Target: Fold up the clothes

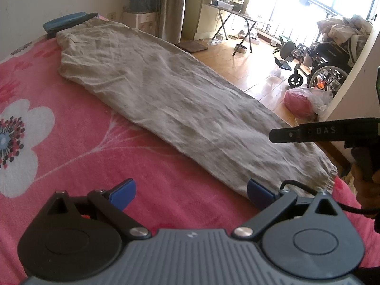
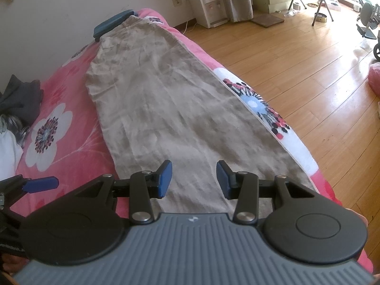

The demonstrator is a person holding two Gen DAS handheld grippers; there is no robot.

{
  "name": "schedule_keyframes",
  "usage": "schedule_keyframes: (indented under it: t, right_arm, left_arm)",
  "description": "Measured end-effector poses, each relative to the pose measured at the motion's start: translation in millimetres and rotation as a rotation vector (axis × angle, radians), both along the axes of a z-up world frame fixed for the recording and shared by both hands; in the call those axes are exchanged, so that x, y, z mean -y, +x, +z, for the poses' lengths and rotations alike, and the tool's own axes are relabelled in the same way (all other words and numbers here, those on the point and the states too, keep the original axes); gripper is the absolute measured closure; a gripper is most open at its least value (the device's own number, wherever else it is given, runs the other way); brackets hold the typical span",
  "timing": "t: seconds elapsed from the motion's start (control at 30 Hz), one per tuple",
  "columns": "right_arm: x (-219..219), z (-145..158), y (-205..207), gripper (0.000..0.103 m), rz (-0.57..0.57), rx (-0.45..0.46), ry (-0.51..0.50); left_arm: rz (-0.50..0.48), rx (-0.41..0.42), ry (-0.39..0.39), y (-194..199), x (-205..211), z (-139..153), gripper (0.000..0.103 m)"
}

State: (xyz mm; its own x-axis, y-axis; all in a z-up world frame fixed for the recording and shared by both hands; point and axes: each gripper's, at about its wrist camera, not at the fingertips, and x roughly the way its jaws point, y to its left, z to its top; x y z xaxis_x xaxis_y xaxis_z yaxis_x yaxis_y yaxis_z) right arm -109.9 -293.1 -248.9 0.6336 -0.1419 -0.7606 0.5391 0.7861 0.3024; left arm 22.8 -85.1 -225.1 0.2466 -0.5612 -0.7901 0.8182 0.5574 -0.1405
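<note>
Beige trousers (image 2: 171, 109) lie stretched lengthwise along the pink flowered blanket (image 1: 78, 142), already halved leg over leg by the look of it; waistband far off against a blue cushion (image 2: 114, 22), cuffs nearest me. They run close along the bed's floor-side edge.

My left gripper (image 1: 190, 191) hangs over bare blanket just beside the cuff end, fingers spread wide, nothing between them. My right gripper (image 2: 193, 180) sits over the cuff end itself, fingers parted and released, cloth visible between and below the pads but not pinched. I cannot tell whether the pads touch the fabric.

Step in hand, as I judge it: lining up on the cuffs before the first crosswise fold. Next move calls for both grippers to come down on the two cuff corners, pinch all layers, then carry that end toward the waistband. Left must shift across onto the cloth first.

Hard to read:
- The cuff hem is hidden under my right gripper's body in the right wrist view.
- How many layers lie stacked: not visible.
- Waistband detail small and blurred.
- Dark clothing heap (image 2: 21, 99) at the far left edge, cut off.
</note>
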Motion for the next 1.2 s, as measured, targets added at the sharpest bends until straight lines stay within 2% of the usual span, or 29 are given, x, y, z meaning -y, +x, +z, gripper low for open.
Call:
schedule_keyframes:
  t: [0.87,1.2]
  right_arm:
    - [-0.5,-1.1,-1.2,0.062,0.004,0.002,0.007]
    - [-1.9,-1.3,-0.8,0.062,0.003,0.001,0.009]
  left_arm:
    - [0.012,-0.007,0.022,-0.5,0.7,-4.7,0.002]
    - [0.066,-0.034,0.026,8.6,-2.6,-5.5,0.002]
